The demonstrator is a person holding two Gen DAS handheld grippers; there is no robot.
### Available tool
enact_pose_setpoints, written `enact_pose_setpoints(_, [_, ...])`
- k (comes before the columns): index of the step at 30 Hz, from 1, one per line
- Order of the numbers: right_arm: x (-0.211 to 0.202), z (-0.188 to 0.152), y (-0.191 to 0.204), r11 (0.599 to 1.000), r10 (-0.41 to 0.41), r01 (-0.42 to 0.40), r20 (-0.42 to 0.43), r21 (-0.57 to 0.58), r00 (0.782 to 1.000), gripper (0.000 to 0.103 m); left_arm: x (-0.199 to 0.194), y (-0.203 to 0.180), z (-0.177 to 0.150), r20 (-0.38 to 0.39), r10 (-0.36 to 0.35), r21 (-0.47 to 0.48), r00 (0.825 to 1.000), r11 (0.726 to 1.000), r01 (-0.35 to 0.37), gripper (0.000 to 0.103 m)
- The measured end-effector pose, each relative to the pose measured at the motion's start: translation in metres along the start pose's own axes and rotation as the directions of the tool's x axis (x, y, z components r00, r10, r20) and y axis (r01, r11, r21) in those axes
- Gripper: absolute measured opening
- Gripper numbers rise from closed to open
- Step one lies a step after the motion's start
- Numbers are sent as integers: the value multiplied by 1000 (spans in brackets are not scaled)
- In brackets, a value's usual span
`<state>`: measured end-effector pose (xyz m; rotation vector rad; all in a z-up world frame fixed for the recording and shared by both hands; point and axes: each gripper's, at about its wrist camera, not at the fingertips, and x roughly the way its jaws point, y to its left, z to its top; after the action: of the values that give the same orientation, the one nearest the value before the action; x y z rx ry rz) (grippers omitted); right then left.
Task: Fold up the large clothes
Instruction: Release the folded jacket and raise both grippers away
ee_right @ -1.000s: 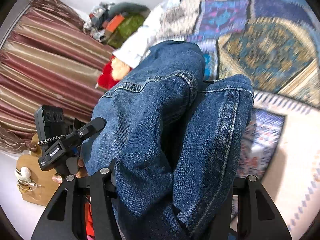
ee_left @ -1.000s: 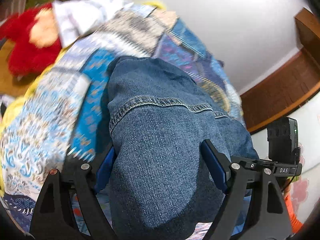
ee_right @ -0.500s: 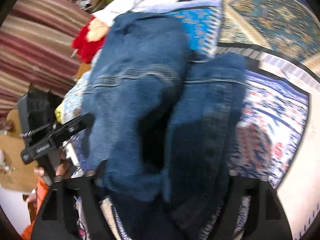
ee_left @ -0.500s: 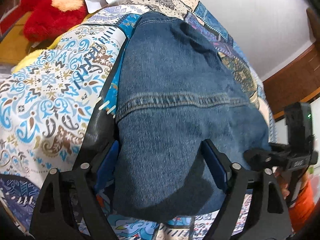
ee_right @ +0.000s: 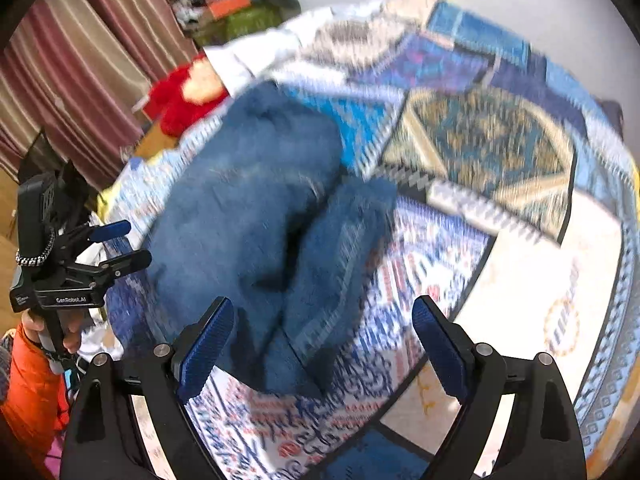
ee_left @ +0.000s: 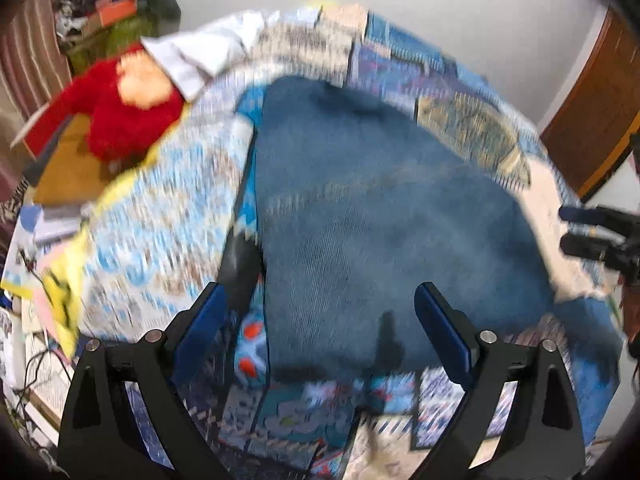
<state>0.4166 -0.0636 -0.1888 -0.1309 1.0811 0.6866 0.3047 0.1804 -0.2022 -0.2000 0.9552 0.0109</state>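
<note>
Folded blue jeans (ee_left: 372, 216) lie on the patterned bedspread (ee_left: 160, 224); both views are motion-blurred. In the right wrist view the jeans (ee_right: 256, 216) show as two stacked layers. My left gripper (ee_left: 324, 320) is open and empty, held above the near edge of the jeans. My right gripper (ee_right: 324, 332) is open and empty above the jeans' near right end. The left gripper shows in the right wrist view (ee_right: 116, 244) at the left, open. The right gripper shows at the right edge of the left wrist view (ee_left: 588, 228).
A red plush toy (ee_left: 120, 112) and a white garment (ee_left: 200, 56) lie at the bed's far left. Striped curtains (ee_right: 80, 72) and a cluttered pile (ee_right: 228, 4) stand behind. A wooden door (ee_left: 592, 108) is at the right. The bedspread (ee_right: 500, 200) stretches to the right.
Both grippers let go of the jeans, which now rest flat on the bed. Both grippers have pulled back and up from the denim.
</note>
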Motion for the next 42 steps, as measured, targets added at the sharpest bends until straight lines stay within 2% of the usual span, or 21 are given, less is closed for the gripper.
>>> enact_pose_setpoints(3, [-7, 16, 9, 999, 36, -36, 73, -6, 997, 90, 6, -4, 24, 38, 33, -5, 999, 999, -33, 97])
enact_pose_setpoints(6, [9, 31, 17, 1000, 31, -31, 93, -6, 995, 90, 28, -4, 39, 25, 37, -27, 999, 999, -36, 97])
enact_pose_setpoints(9, [38, 35, 14, 1000, 25, -26, 27, 7, 999, 90, 66, -2, 41, -45, 7, -64, 999, 998, -10, 97])
enact_pose_setpoints(11, [63, 35, 6, 1000, 8, -7, -50, 15, 999, 90, 86, 3, 36, -89, 0, -104, 996, 995, -10, 103])
enact_pose_setpoints(13, [71, 29, -3, 1000, 26, -25, -60, 16, 998, 90, 88, 7, 31, -82, -14, -120, 997, 993, 4, 103])
enact_pose_setpoints(16, [61, 23, -10, 999, 30, -29, -47, 31, 998, 90, 77, 11, 25, -86, -20, -134, 996, 991, 8, 103])
enact_pose_setpoints(19, [45, 17, -8, 999, -1, 2, -24, 44, 1000, 90, 58, 9, 17, -78, 41, -119, 996, 992, -50, 102])
enact_pose_setpoints(21, [26, 9, -4, 998, -16, 15, 21, 63, 1000, 90, 35, 5, 12, -38, 88, -82, 995, 992, -91, 102])
enact_pose_setpoints(24, [-5, -3, 6, 998, -4, -2, 84, 71, 996, 90, -2, -4, 8, 39, 120, -39, 992, 992, -119, 102])
enact_pose_setpoints(28, [-49, -16, 25, 999, -2, -9, 191, 54, 982, 90, -60, -17, 6, 153, 116, -20, 981, 993, -114, 102])
enact_pose_setpoints(31, [-94, -26, 44, 999, 9, -20, 298, 36, 955, 90, -111, -32, 7, 274, 113, -7, 955, 993, -115, 102])
enact_pose_setpoints(33, [-121, -32, 53, 999, 21, -36, 364, 35, 931, 90, -149, -42, 5, 364, 84, 1, 928, 996, -91, 102])
enact_pose_setpoints(36, [-158, -40, 67, 999, 26, -41, 455, 24, 890, 90, -198, -57, -3, 474, 29, 15, 880, 999, -41, 102])
enact_pose_setpoints(40, [-211, -56, 88, 999, 37, -38, 571, -11, 820, 90, -248, -76, -25, 596, -6, 32, 803, 999, -16, 102])
enact_pose_setpoints(42, [-236, -68, 100, 999, 42, -29, 626, -31, 779, 90, -266, -85, -38, 638, -20, 41, 770, 999, -9, 102])
